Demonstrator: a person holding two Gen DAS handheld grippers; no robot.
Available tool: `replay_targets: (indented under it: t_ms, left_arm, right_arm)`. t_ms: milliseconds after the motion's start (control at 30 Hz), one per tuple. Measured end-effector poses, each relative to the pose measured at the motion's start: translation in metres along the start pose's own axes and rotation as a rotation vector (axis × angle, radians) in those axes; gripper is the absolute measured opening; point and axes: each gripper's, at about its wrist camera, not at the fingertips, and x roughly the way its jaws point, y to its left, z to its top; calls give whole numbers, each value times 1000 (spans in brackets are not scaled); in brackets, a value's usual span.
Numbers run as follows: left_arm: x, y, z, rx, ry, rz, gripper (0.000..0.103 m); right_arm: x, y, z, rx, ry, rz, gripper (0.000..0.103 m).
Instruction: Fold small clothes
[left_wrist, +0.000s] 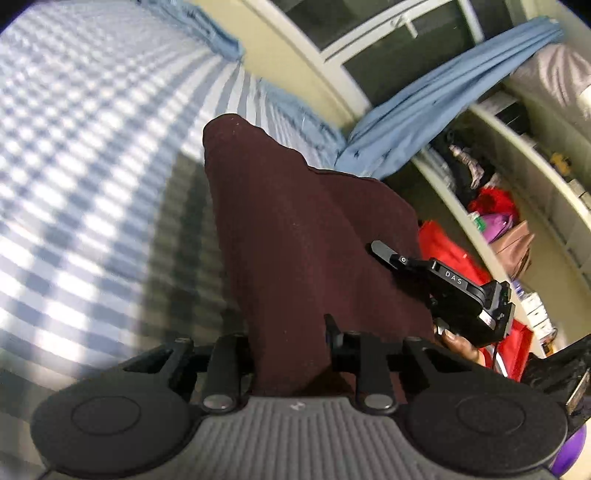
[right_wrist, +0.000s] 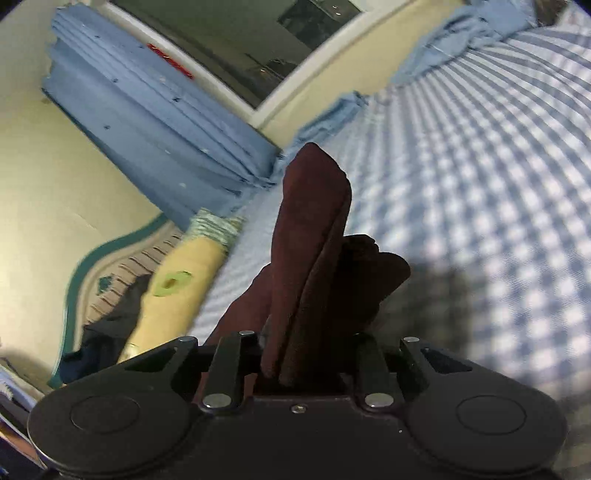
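Your left tool (left_wrist: 291, 354) is closed on one edge of the maroon cloth (left_wrist: 295, 229), and your right tool (right_wrist: 299, 358) pinches its bunched folds (right_wrist: 314, 229). Both hold it lifted above the blue checkered bed (right_wrist: 480, 166), near the blue curtain (right_wrist: 155, 122).

— What's that between my left fingers? 
— A dark maroon cloth garment (left_wrist: 295, 229), plain. 
— Beyond my fingertips? 
— A blue-and-white checked bedsheet (left_wrist: 92, 155); a plain blue curtain (right_wrist: 147, 122) left of my right fingers.
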Motion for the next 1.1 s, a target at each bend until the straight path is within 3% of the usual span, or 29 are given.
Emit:
replay_targets:
  t_ms: [133, 333, 600, 800, 933, 1000, 1033, 1100]
  left_arm:
    - [-56, 16, 20, 15, -39, 29, 27]
    - [-111, 53, 26, 37, -51, 115, 27]
    - [-110, 114, 5, -24, 2, 160, 27]
    - [-107, 122, -15, 60, -2, 154, 34]
    - [-105, 130, -18, 62, 16, 154, 43]
    - [-105, 134, -22, 46, 16, 157, 46]
    - [-106, 135, -22, 35, 15, 151, 47]
    - [-106, 134, -22, 27, 11, 156, 48]
  right_arm:
    - [28, 47, 1, -34, 13, 37, 23]
    - [95, 90, -31, 18, 48, 90, 23]
    - [154, 79, -84, 117, 141, 5, 23]
    - [158, 57, -98, 171, 164, 0, 25]
    - [162, 46, -101, 209, 195, 3, 30]
    - [162, 43, -103, 229, 203, -2, 39]
    - [162, 41, -103, 237, 210, -16, 49]
    - [157, 38, -104, 264, 204, -18, 55]
